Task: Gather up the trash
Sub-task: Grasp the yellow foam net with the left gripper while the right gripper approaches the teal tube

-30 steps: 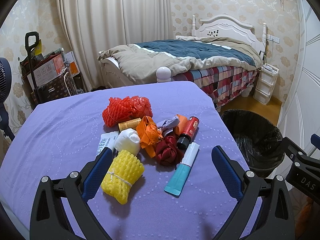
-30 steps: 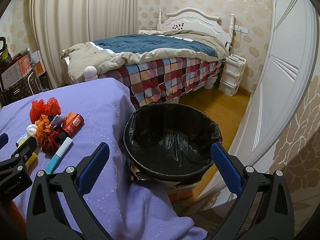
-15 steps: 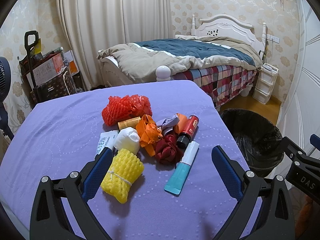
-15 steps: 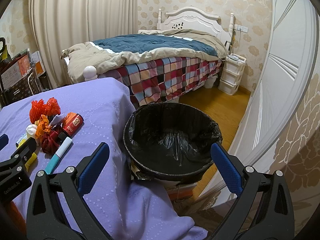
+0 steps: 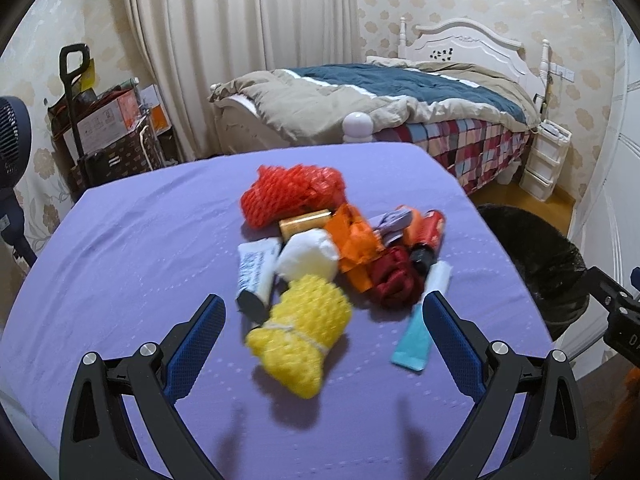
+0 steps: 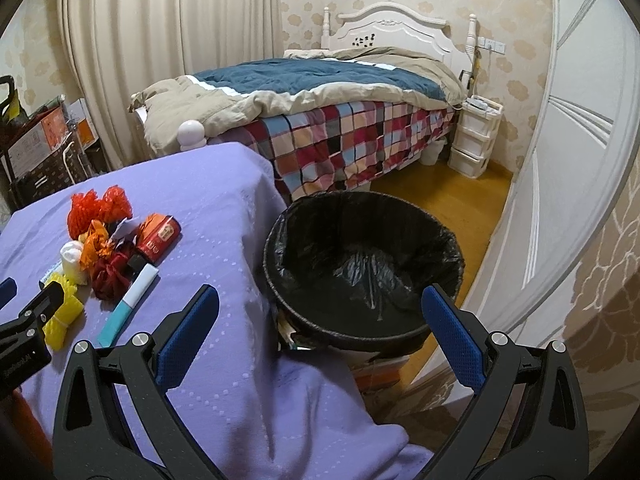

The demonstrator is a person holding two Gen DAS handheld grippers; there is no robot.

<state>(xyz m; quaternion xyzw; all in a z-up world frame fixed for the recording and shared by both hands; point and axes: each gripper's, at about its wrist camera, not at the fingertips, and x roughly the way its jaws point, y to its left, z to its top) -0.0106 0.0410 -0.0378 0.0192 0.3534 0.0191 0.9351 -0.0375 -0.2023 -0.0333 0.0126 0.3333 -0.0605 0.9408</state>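
Observation:
A pile of trash lies on the purple tablecloth (image 5: pixel 132 248): a yellow foam net (image 5: pixel 300 340), a red foam net (image 5: pixel 292 194), a white wad (image 5: pixel 308 258), orange wrappers (image 5: pixel 356 240), a dark red wad (image 5: pixel 394 280), a red can (image 5: pixel 430 232), a teal-and-white tube (image 5: pixel 424 320) and a white tube (image 5: pixel 256 270). My left gripper (image 5: pixel 324 340) is open, its jaws either side of the yellow net, just short of it. My right gripper (image 6: pixel 320 328) is open and empty, in front of the black-lined bin (image 6: pixel 364 264) beside the table.
The bin (image 5: pixel 536 264) stands off the table's right edge. A bed (image 5: pixel 400 104) stands behind the table with white drawers (image 6: pixel 476 136) beside it. Boxes and a trolley (image 5: pixel 100 128) stand at the far left, a fan (image 5: pixel 12 140) at the left edge.
My left gripper has moved forward and a little left toward the pile, so the yellow net now lies between its jaws. The right gripper has barely moved.

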